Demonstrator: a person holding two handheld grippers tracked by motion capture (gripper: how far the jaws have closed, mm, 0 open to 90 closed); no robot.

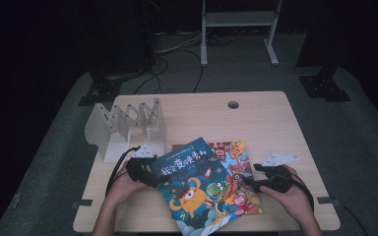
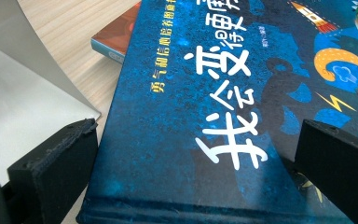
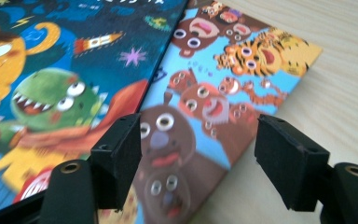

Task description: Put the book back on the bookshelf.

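Observation:
A blue picture book (image 1: 192,187) with cartoon monsters lies on top of a lighter book with cartoon animals (image 1: 234,157) at the table's front. My left gripper (image 1: 150,174) sits at the blue book's left edge. In the left gripper view its jaws stand wide apart around the blue book's (image 2: 191,116) near corner, one jaw beside the edge, the other over the cover. My right gripper (image 1: 248,183) is at the animal book's right side. Its jaws are open over that book's (image 3: 205,102) near corner, pads clear of it, with the blue book (image 3: 51,56) to their left.
A white folding book rack (image 1: 128,123) stands at the table's left, just behind my left gripper; its white plate (image 2: 14,102) is close by. A third, brown-orange book (image 2: 116,32) peeks out under the blue one. The wooden table (image 1: 256,118) has a cable hole (image 1: 233,104) near its far edge.

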